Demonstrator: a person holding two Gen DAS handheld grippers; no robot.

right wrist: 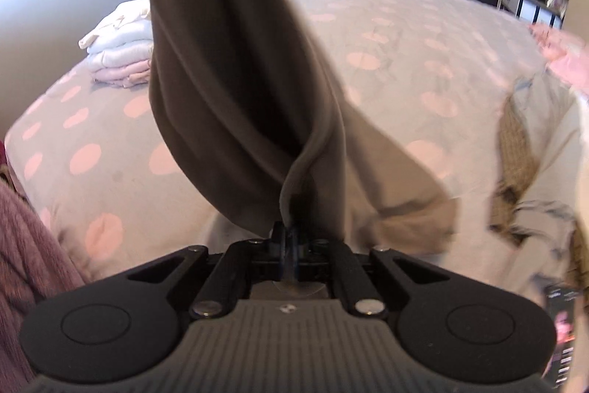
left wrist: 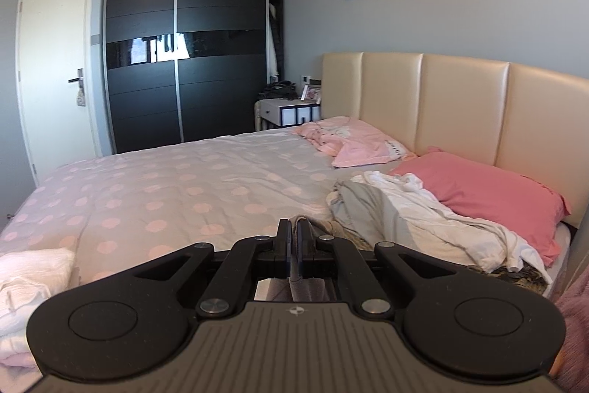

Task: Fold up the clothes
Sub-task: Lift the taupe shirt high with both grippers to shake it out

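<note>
— Brown cloth is filling the right wrist view; what is holding it?

— The right gripper (right wrist: 289,240) is pinching an edge of the brown garment (right wrist: 228,80), its jaws pressed together on the fold. The cloth is rising straight ahead of the gripper and out past the top of the frame, with a paler part trailing off to the right of the gripper over the bed (right wrist: 386,35).

— And the other one?

— The left gripper (left wrist: 294,232) is also clamping fabric: a thin strip of taupe cloth (left wrist: 299,277) is running between its closed jaws. Whether it is the same garment cannot be told from that view.

— What is lying beyond the grippers?

— Ahead of the left gripper the polka-dot cover (left wrist: 165,186) is stretching away toward a dark wardrobe (left wrist: 184,43). To the right and just ahead of it, a rumpled heap of grey and white clothes (left wrist: 416,212) is lying against a pink pillow (left wrist: 486,194). A folded pale stack (left wrist: 25,286) is sitting to the gripper's left, near the bed's edge.

— Is that stack showing in the right view?

— Yes, the folded stack (right wrist: 117,61) is lying far ahead and to the left of the right gripper, partly behind the hanging cloth.
</note>
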